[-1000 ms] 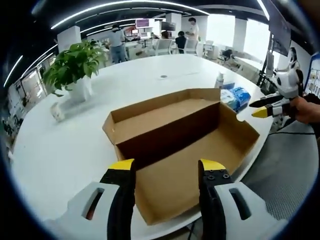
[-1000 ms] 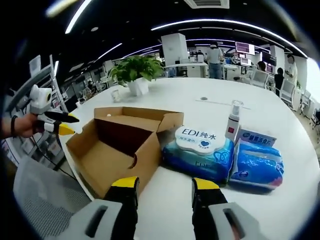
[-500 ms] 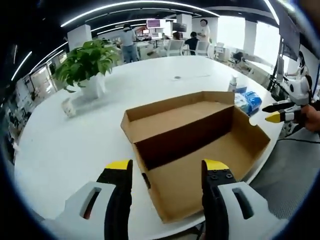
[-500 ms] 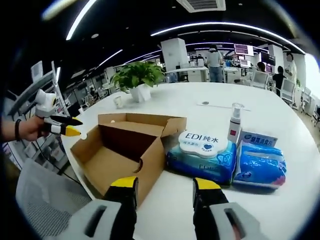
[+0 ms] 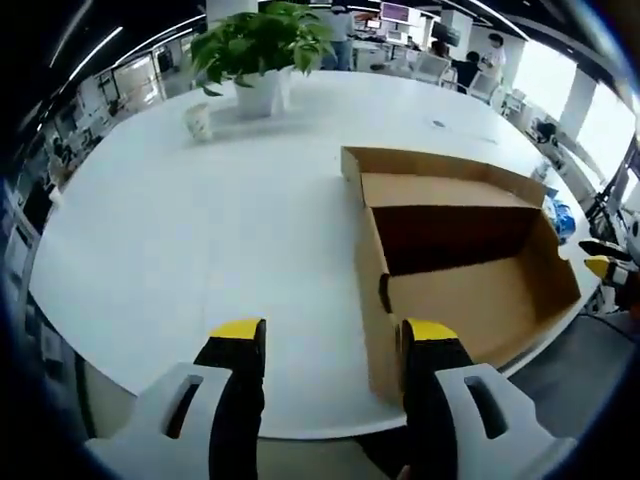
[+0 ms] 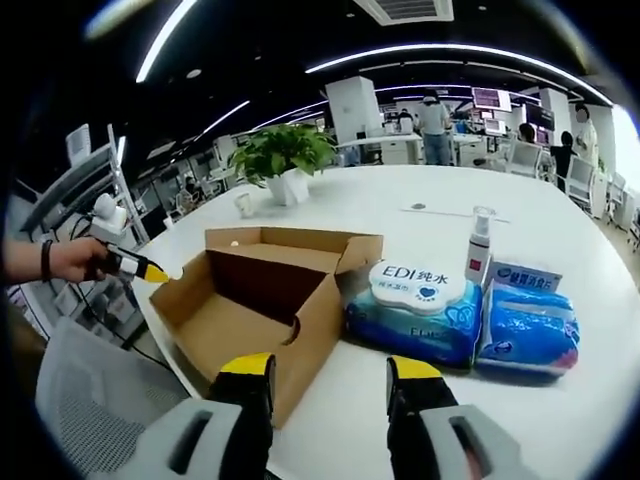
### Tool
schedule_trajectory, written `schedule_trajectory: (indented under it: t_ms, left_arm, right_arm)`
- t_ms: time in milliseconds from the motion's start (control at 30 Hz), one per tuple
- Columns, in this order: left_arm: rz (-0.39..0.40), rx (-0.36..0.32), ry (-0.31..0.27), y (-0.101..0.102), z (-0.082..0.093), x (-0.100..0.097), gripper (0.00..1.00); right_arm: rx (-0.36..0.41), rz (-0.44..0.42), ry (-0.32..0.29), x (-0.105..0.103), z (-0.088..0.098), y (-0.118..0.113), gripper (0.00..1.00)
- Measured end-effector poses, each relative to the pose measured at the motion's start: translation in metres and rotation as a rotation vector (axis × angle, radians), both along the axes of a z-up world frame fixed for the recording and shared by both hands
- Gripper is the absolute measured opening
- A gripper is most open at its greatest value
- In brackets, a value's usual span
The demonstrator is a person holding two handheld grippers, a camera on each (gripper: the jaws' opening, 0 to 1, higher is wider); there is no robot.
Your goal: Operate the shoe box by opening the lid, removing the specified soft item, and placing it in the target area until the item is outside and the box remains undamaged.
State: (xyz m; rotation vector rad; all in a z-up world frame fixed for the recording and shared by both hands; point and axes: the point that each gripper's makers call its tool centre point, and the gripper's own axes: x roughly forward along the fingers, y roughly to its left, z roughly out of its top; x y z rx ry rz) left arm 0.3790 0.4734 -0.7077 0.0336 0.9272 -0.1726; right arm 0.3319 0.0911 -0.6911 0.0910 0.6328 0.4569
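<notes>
The brown shoe box (image 5: 470, 270) lies open on the white table (image 5: 200, 230), its lid folded out flat toward the table's edge. No item shows inside it. My left gripper (image 5: 330, 338) is open, low over the table edge just left of the box. In the right gripper view a hand holds it (image 6: 152, 267) at the lid's outer corner. The soft blue wet-wipes pack (image 6: 415, 308) lies outside the box (image 6: 262, 300), against its right wall. My right gripper (image 6: 330, 366) is open, in front of the box's near corner and the pack, holding nothing.
A second blue pack (image 6: 530, 328) and a spray bottle (image 6: 482, 246) stand right of the wipes. A potted plant (image 5: 262, 45) and a small cup (image 5: 198, 121) sit far back. A mesh chair (image 6: 85, 400) stands beside the table edge. People work at distant desks.
The left gripper view has swung left, so the box now sits to its right, with more bare table in view. The right gripper view has barely shifted. Box and packs have not moved.
</notes>
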Motion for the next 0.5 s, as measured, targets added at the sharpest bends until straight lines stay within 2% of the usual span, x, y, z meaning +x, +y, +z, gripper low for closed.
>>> schedule_trajectory:
  t_ms: [500]
  left_arm:
    - [-0.017, -0.028, 0.093, -0.016, -0.033, -0.004, 0.47]
  right_arm:
    - [0.006, -0.004, 0.007, 0.0, -0.002, -0.001, 0.41]
